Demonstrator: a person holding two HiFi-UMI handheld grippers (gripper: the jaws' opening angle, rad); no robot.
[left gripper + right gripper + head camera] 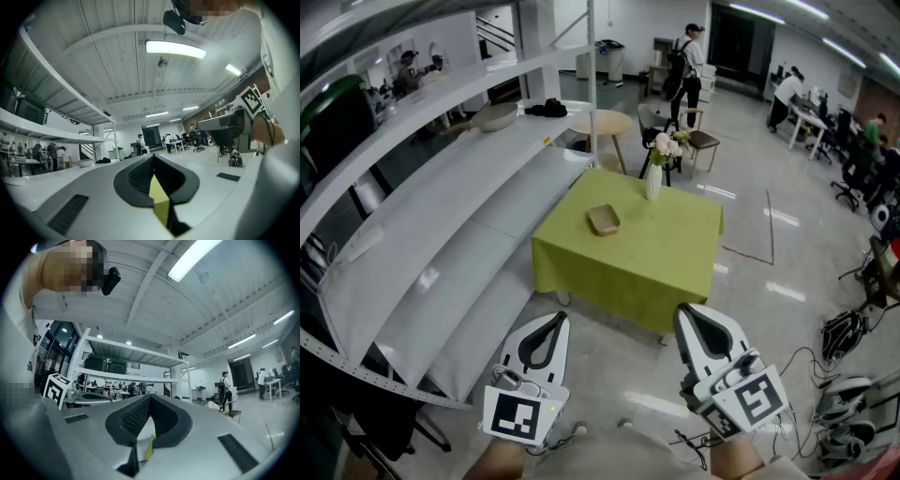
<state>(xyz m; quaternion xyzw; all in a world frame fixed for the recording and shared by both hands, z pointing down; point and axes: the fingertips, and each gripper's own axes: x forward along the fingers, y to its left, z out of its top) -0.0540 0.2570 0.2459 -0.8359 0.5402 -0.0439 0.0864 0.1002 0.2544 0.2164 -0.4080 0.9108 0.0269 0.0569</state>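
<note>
Both grippers hang low over the floor, in front of a table with a green cloth [656,258]. My left gripper [557,321] is shut, its black pads meeting at the tip with nothing between them. My right gripper [686,312] is shut and empty too. On the table lie a small wooden tray [603,219] and a white vase with flowers [653,176]. In the left gripper view the left gripper [153,158] points up towards the ceiling and far room. In the right gripper view the right gripper [150,398] points the same way, with the vase with flowers [213,405] tiny in the distance.
White shelving [441,234] runs along the left, with a bowl [495,116] and a dark object [547,108] on it. A round wooden table [600,125] and a chair [700,141] stand beyond. A person [685,58] stands further back. Cables and bags [844,333] lie at right.
</note>
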